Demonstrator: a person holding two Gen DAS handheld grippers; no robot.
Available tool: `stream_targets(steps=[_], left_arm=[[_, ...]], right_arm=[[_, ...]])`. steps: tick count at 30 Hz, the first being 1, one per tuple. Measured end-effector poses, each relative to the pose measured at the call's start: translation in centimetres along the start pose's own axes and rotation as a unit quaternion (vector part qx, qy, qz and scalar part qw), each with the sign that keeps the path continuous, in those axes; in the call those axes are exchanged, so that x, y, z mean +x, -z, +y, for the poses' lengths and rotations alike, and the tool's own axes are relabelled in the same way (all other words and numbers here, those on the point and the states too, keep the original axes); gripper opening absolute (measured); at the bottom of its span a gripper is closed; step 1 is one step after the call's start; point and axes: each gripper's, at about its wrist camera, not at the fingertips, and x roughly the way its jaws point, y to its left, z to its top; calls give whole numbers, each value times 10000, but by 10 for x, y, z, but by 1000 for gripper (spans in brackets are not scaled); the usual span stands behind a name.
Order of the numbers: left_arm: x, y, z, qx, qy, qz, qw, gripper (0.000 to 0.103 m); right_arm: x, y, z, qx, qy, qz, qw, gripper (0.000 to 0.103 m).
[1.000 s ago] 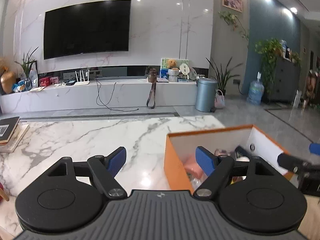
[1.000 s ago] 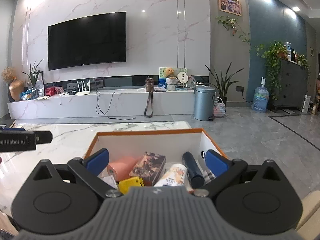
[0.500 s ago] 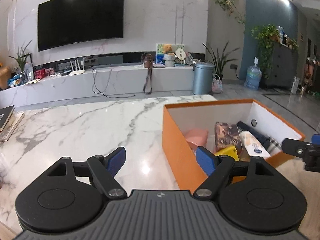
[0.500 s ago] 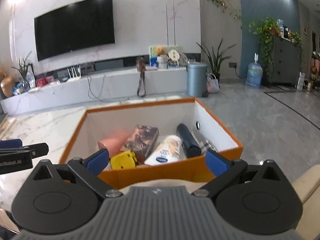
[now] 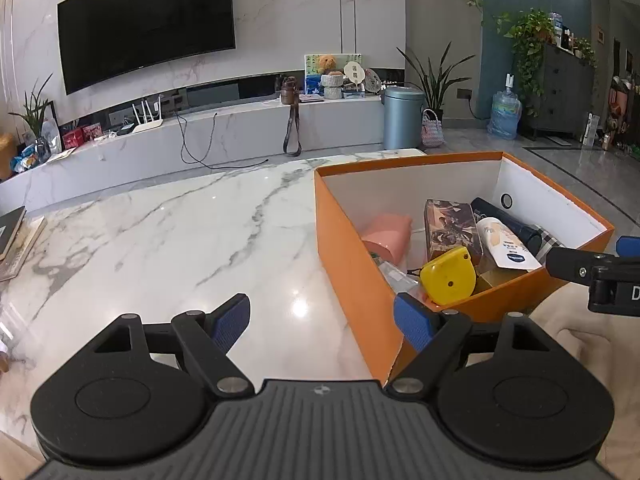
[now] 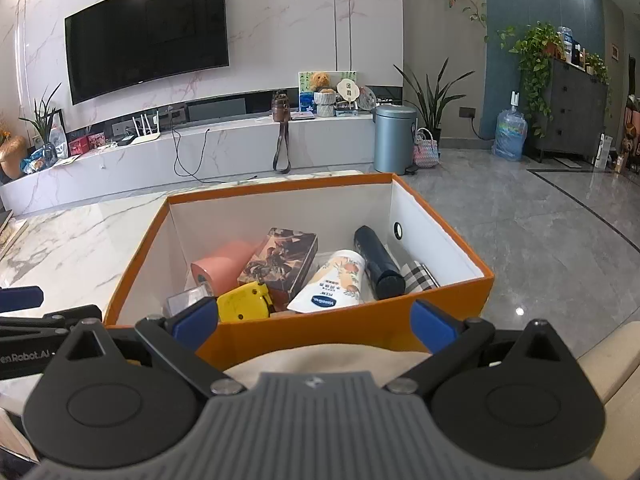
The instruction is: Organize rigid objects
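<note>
An orange cardboard box [image 6: 328, 330] with white inner walls stands on the marble table [image 5: 180, 240]. Inside lie a pink roll [image 6: 224, 264], a patterned tin [image 6: 280, 260], a yellow tape measure [image 6: 242, 304], a white tube [image 6: 332, 280], a dark bottle [image 6: 378, 264] and a checked item [image 6: 420, 276]. My right gripper [image 6: 316, 322] is open just before the box's near wall, with nothing between its pads. My left gripper [image 5: 322, 320] is open at the box's [image 5: 348, 248] left near corner, over the table, holding nothing. Its right finger overlaps that corner.
A beige cushion [image 5: 580, 340] lies under the box's near side. Stacked books [image 5: 16, 240] sit at the table's left edge. Beyond the table are a TV bench [image 6: 200, 160], a wall TV [image 6: 148, 32], a grey bin [image 6: 394, 140] and open grey floor to the right.
Both grippers have sunk and tipped downward. The box's inside and its contents now show far more fully in both views.
</note>
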Motion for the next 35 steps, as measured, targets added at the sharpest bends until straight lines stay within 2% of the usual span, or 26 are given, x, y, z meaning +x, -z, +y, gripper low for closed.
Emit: stream_targets(steps=[35], left_arm=[[-13,-2,0,9,59,-182,9998,96]], right_arm=[[-1,0,-1,-17,-16,41,10000,101]])
